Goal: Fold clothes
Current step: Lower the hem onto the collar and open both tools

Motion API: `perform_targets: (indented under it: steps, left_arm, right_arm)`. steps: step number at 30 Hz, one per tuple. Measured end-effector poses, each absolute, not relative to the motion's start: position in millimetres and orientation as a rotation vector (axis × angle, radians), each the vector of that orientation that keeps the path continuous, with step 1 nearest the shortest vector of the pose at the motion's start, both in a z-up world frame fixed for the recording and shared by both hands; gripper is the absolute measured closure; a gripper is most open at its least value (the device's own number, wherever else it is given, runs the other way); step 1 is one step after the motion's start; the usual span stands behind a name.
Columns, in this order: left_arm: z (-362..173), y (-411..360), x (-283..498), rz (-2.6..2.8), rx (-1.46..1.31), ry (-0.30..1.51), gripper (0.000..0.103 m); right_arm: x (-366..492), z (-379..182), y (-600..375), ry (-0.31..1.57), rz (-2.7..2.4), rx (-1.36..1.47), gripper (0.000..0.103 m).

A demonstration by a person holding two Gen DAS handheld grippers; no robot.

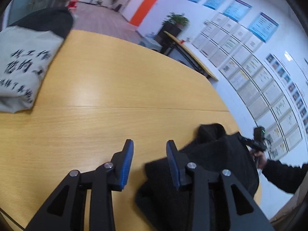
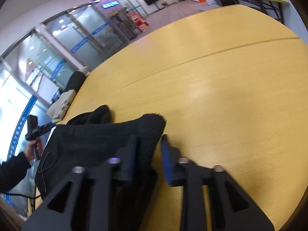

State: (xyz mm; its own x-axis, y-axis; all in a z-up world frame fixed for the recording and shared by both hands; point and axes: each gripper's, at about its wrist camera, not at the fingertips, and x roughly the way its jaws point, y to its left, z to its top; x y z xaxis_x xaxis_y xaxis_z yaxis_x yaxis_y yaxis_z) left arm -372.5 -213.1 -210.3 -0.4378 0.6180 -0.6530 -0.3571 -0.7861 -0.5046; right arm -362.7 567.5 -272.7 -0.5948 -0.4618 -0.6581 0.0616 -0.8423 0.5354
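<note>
While we held both tools low over the worktop (image 1: 115, 88), the left gripper (image 1: 150, 159) stood spread with nothing between its blue pads, the right pad just at the edge of the black fleece garment (image 1: 211, 157) and the left pad over bare wood. Our right gripper (image 2: 149, 154) was also spread; a fold of that garment (image 2: 107, 138) lay across its left finger and bulged toward the gap, but whether the pads touched it we could not tell.

Taking the garment as our landmark, it lay bunched at the near edge of the worktop, between the two grippers, one rounded corner lifted up. We judged it soft, thick and light, limp enough to sag wherever unsupported, its nap giving the pads a fair bite; an outer hem or corner looked the sensible hold, not the bulky middle.

Well beyond the garment, at the far left end of the worktop, sat a folded pale garment (image 1: 23, 63) printed with large dark Chinese characters, too blurred for us to read. Wall notices (image 1: 240, 57) behind the garment were likewise illegible.
</note>
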Motion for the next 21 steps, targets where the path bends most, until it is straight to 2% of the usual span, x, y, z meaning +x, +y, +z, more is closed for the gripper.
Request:
perform_targets:
  steps: [2, 4, 5, 7, 10, 12, 14, 16, 18, 19, 20, 21]
  left_arm:
    - [-199, -189, -362, 2.15, -1.131, -0.306, 0.066]
    - [-209, -162, -358, 2.102, -1.173, -0.167, 0.066]
    - [-213, -149, -356, 2.076, -1.193, -0.099, 0.066]
    - [-229, -134, -358, 2.051, -1.249, -0.022, 0.068]
    - [-242, -141, -366, 2.084, -1.26, -0.056, 0.083]
    - [-243, -146, -368, 2.138, -1.264, -0.043, 0.084]
    - [-236, -142, -364, 2.174, -1.244, 0.01, 0.081]
    - [-223, -132, -356, 2.178, -1.205, 0.07, 0.083]
    - [-210, -122, -348, 2.181, -1.164, 0.13, 0.079]
    - [-203, -117, -344, 2.182, -1.144, 0.16, 0.073]
    - [-197, -112, -340, 2.182, -1.124, 0.19, 0.066]
    - [-190, -107, -336, 2.18, -1.102, 0.22, 0.063]
  right_arm:
    - [-365, -270, 567, -0.667, -2.47, 1.206, 0.05]
    - [-368, -269, 562, -0.629, -2.474, 1.212, 0.074]
    - [-371, -270, 556, -0.591, -2.478, 1.227, 0.093]
    - [-376, -272, 544, -0.514, -2.486, 1.256, 0.094]
    - [-372, -266, 548, -0.524, -2.542, 1.195, 0.094]
    - [-368, -259, 549, -0.548, -2.578, 1.119, 0.094]
    - [-369, -268, 549, -0.522, -2.575, 1.194, 0.094]
    - [-372, -280, 541, -0.46, -2.557, 1.31, 0.089]
    - [-366, -269, 531, -0.391, -2.653, 1.33, 0.073]
    - [-357, -253, 529, -0.362, -2.735, 1.29, 0.066]
    - [-344, -232, 524, -0.329, -2.819, 1.219, 0.044]
    - [-330, -210, 518, -0.292, -2.901, 1.14, 0.033]
